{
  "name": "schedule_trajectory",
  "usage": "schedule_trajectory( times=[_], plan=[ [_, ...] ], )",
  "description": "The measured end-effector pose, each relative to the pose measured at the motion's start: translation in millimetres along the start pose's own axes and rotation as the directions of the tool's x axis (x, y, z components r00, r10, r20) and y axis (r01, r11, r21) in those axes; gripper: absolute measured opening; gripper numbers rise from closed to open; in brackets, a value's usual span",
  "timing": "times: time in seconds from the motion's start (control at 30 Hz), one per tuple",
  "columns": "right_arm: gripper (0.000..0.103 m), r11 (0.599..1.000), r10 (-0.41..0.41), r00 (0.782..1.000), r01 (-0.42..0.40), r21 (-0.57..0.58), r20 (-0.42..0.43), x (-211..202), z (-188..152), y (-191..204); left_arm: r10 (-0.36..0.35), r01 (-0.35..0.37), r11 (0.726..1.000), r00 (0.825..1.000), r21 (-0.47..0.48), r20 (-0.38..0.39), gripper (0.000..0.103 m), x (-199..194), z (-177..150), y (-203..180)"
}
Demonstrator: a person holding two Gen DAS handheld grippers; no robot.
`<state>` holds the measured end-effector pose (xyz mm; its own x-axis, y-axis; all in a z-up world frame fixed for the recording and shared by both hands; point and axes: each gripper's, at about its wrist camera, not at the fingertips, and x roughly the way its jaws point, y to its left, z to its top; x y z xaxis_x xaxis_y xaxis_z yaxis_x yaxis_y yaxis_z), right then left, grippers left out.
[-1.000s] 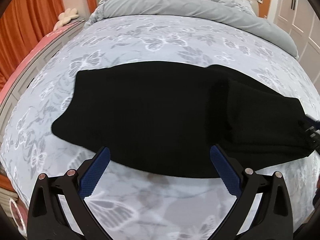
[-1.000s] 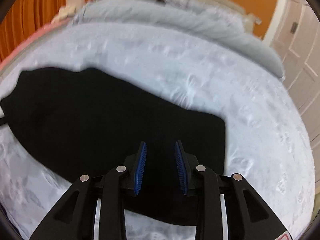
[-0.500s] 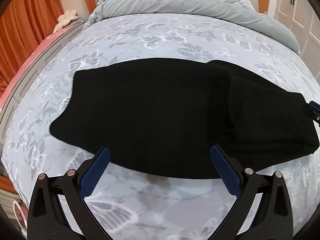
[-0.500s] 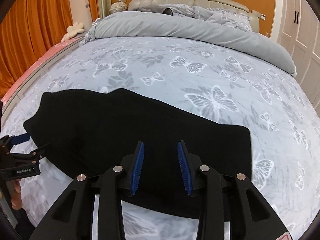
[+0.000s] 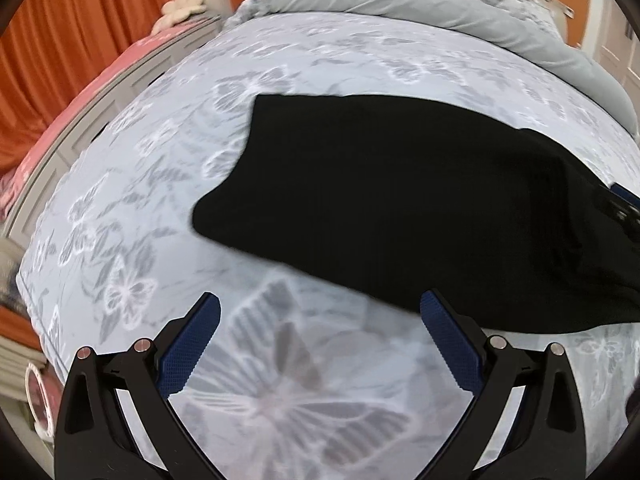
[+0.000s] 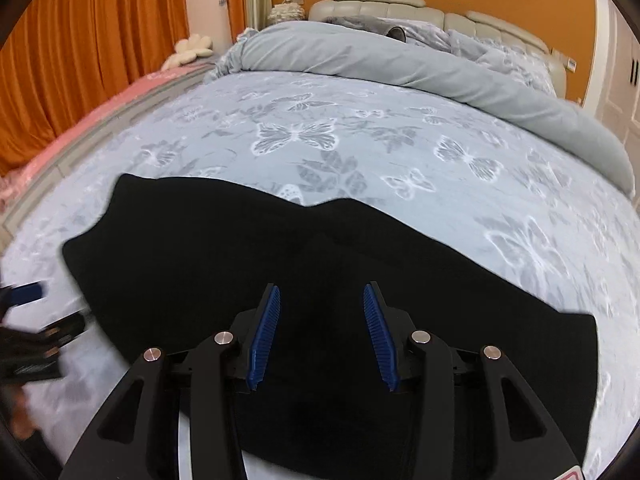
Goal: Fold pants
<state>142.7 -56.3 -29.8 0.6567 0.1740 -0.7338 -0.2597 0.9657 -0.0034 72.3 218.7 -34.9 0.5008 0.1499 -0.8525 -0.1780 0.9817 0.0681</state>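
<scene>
Right gripper (image 6: 319,300), wider apart over pants (image 6: 200,248)

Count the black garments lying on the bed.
1: the black pants lie folded across the near part of the butterfly bedspread, under the right gripper. Nothing else dark shows.

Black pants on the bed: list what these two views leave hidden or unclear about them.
- Black pants: right wrist view, near edge hidden behind the right gripper.
- Left wrist view: right end cut off by the frame edge; motion blur smears the near edge.
- Folds and layers: cloth too dark in both views.
- Left gripper: open, over bare bedspread.
</scene>
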Motion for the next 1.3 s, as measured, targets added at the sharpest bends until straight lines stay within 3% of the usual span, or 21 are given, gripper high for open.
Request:
schedule_trajectory(
  times=[0.1, 0.13, 0.2, 0.23, 0.3, 0.37, 0.47, 0.57, 0.63, 0.77, 0.83, 0.87, 0.9, 0.93, 0.97, 1.03, 1.1, 1.17, 1.3],
  plan=[
    [0.047, 0.999, -0.002, 0.997, -0.001, -0.041, -0.075, 45.0, -3.7, 21.0, -0.003, 0.003, 1.000, 1.000, -0.029, -0.012, 0.098, 3.3, -1.4, 16.5],
    [0.048, 0.996, -0.039, 0.997, 0.034, -0.081, -0.061, 49.5, -6.5, 29.2, -0.002, 0.001, 0.999, 1.000, -0.032, -0.012, 0.098, 4.5, -1.3, 18.3],
    [0.047, 0.985, -0.086, 0.996, 0.082, -0.154, -0.023, 42.7, -4.6, 42.4, -0.015, 0.014, 0.999, 1.000, -0.046, -0.023, 0.098, 7.5, 0.3, 24.3],
    [0.042, 0.990, -0.053, 0.999, 0.050, -0.129, -0.013, 32.2, -0.2, 37.5, -0.038, 0.036, 0.997, 0.999, -0.062, -0.028, 0.098, 8.2, 1.9, 27.1],
    [0.040, 0.999, -0.001, 1.000, 0.002, -0.043, 0.014, 8.2, 7.6, 17.7, -0.137, 0.131, 0.981, 0.990, -0.142, -0.036, 0.098, 11.1, 7.1, 39.7],
    [0.044, 1.000, -0.006, 0.999, 0.005, 0.022, 0.043, -14.9, 10.2, -4.6, -0.205, 0.193, 0.954, 0.978, -0.231, -0.030, 0.098, 15.6, 12.8, 53.4],
    [0.051, 0.994, -0.045, 0.996, 0.038, 0.100, 0.077, -52.9, 2.3, -46.5, -0.287, 0.253, 0.889, 0.957, -0.381, -0.034, 0.098, 34.3, 19.9, 75.9],
    [0.054, 0.979, -0.102, 0.991, 0.084, 0.187, 0.089, -79.4, -16.0, -88.7, -0.365, 0.287, 0.806, 0.929, -0.518, -0.053, 0.098, 64.6, 16.8, 92.9],
    [0.054, 0.962, -0.114, 0.990, 0.090, 0.258, 0.079, -91.4, -29.2, -117.6, -0.343, 0.286, 0.786, 0.939, -0.547, -0.002, 0.098, 61.4, 17.2, 94.5],
    [0.054, 0.939, -0.107, 0.993, 0.084, 0.332, 0.050, -96.3, -45.9, -151.2, -0.387, 0.346, 0.738, 0.920, -0.579, 0.056, 0.095, 65.0, 25.5, 87.3],
    [0.054, 0.938, -0.119, 0.992, 0.099, 0.332, 0.040, -99.3, -52.2, -160.9, -0.386, 0.347, 0.731, 0.920, -0.588, 0.062, 0.061, 69.4, 31.4, 82.3],
    [0.054, 0.939, -0.129, 0.991, 0.109, 0.327, 0.040, -102.2, -54.0, -164.8, -0.362, 0.321, 0.731, 0.931, -0.602, 0.057, 0.052, 70.6, 33.3, 81.5],
    [0.054, 0.939, -0.146, 0.988, 0.125, 0.319, 0.043, -105.4, -55.8, -168.8, -0.370, 0.333, 0.715, 0.926, -0.615, 0.071, 0.024, 71.5, 35.0, 81.2],
    [0.056, 0.938, -0.163, 0.985, 0.140, 0.318, 0.047, -108.6, -57.9, -173.3, -0.403, 0.364, 0.694, 0.912, -0.621, 0.084, 0.018, 74.3, 38.7, 81.8],
    [0.059, 0.936, -0.170, 0.984, 0.146, 0.321, 0.048, -110.9, -59.7, -176.9, -0.409, 0.373, 0.678, 0.907, -0.634, 0.096, 0.017, 71.9, 42.3, 78.8],
    [0.059, 0.928, -0.182, 0.982, 0.156, 0.339, 0.048, -116.2, -64.4, -188.4, -0.384, 0.384, 0.696, 0.913, -0.607, 0.137, 0.017, 57.4, 51.2, 73.6],
    [0.059, 0.922, -0.192, 0.980, 0.164, 0.350, 0.047, -121.9, -68.9, -199.0, -0.351, 0.402, 0.752, 0.915, -0.523, 0.199, 0.017, 25.9, 65.3, 49.7],
    [0.059, 0.918, -0.213, 0.976, 0.185, 0.352, 0.044, -128.2, -74.1, -208.5, -0.341, 0.422, 0.796, 0.905, -0.434, 0.253, 0.017, -3.5, 75.9, 20.5],
    [0.059, 0.905, -0.236, 0.971, 0.206, 0.373, 0.037, -138.3, -85.8, -229.8, -0.364, 0.454, 0.851, 0.872, -0.263, 0.328, 0.017, -52.1, 89.2, -44.8]
  ],
)
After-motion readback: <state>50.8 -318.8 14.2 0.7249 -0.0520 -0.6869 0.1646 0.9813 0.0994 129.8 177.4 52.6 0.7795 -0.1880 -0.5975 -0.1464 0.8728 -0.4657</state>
